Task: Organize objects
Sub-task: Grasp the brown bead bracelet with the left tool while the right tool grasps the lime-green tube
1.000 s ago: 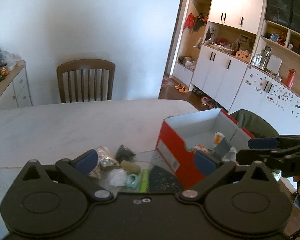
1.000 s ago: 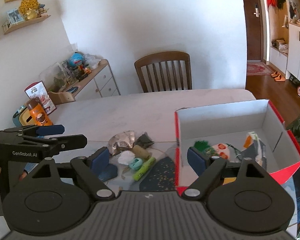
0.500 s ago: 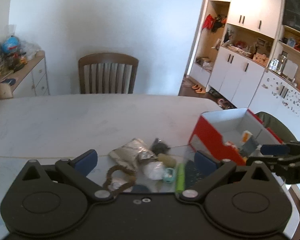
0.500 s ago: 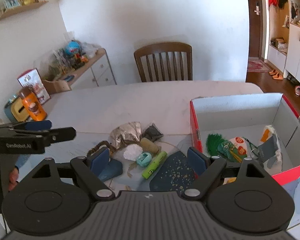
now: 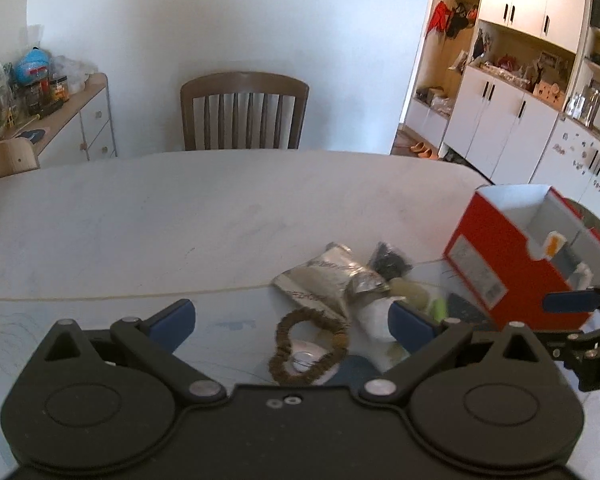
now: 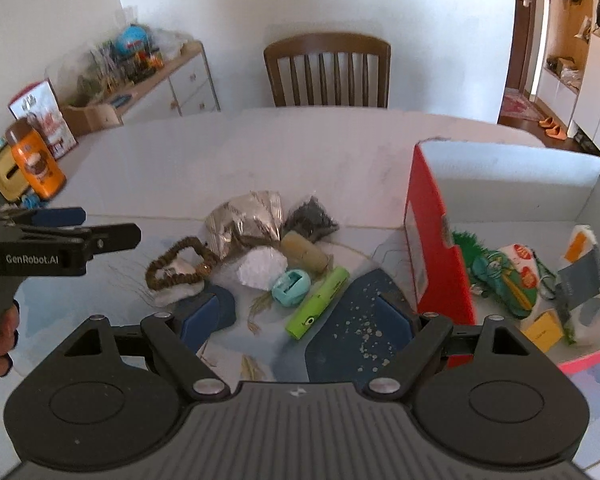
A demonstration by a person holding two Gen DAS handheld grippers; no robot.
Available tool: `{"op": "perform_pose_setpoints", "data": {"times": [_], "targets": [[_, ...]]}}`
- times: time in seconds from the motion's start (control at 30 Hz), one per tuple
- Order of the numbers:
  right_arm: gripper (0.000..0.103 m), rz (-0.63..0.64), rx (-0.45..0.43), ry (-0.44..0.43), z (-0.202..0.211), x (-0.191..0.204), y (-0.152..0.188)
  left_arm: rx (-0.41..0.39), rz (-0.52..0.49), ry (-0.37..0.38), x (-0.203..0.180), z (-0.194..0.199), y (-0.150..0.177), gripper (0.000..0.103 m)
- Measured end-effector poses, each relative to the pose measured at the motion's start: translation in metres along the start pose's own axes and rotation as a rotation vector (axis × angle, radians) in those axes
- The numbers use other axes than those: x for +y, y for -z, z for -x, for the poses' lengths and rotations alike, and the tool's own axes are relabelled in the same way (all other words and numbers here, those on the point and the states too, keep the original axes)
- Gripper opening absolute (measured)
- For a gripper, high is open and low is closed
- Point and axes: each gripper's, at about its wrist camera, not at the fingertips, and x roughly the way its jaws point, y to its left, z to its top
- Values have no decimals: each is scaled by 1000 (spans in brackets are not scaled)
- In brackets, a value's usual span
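Note:
A pile of small items lies on the white table [image 6: 260,148]: a brown bead bracelet [image 6: 176,264], a silver foil pouch [image 6: 244,220], a black bag [image 6: 310,218], a tan cylinder [image 6: 304,252], a white crumpled lump [image 6: 260,268], a teal sharpener [image 6: 291,288] and a green highlighter [image 6: 318,304]. To the right stands an open red box [image 6: 436,240] holding a green packet [image 6: 496,276]. My right gripper [image 6: 300,316] hovers open just short of the pile. My left gripper [image 5: 290,322] is open near the bracelet [image 5: 308,344]; nothing is held.
A wooden chair [image 6: 327,70] stands at the table's far side. An orange bottle [image 6: 36,160] and a yellow box sit at the left table edge. A cluttered sideboard [image 6: 148,68] is at the back left, white cupboards [image 5: 500,128] at the right.
Both grippers have swung left, away from the red box. The pile now sits in the middle of the right wrist view and the bracelet has come into the left wrist view. Both stayed open.

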Motion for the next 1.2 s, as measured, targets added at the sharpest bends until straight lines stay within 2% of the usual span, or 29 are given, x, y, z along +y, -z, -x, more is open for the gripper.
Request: {"op": "perform_pose_setpoints", "data": {"times": [0.3,0.5,0.63,0.7,0.77,0.9,0.97,1.07,1.2], "targets": [[85,-18,72,35,-48,-5,4,105,10,25,19,-45,1,97],[84,-40,121,49,-73,-11,4,149,-32,31,18,-66,5,85],[78,-30,145,62,-87,-11,4,172,-29,35,19,-74,6,75],[73,-30,156,66,-92,-12,4,186,-17,47,21,-78,6,70],[65,-25,169,70,-96,-13,4,196,-12,61,22,-81,6,60],[58,-17,181,76,-100,-13,4,210,-17,95,22,-84,7,51],[49,-14,190,81,-103,-12,4,209,-12,109,22,-85,7,43],[42,-8,198,97,-105,-11,4,213,1,130,22,-86,5,29],[31,-1,204,113,-106,-10,3,208,-7,142,19,-85,4,16]]}}
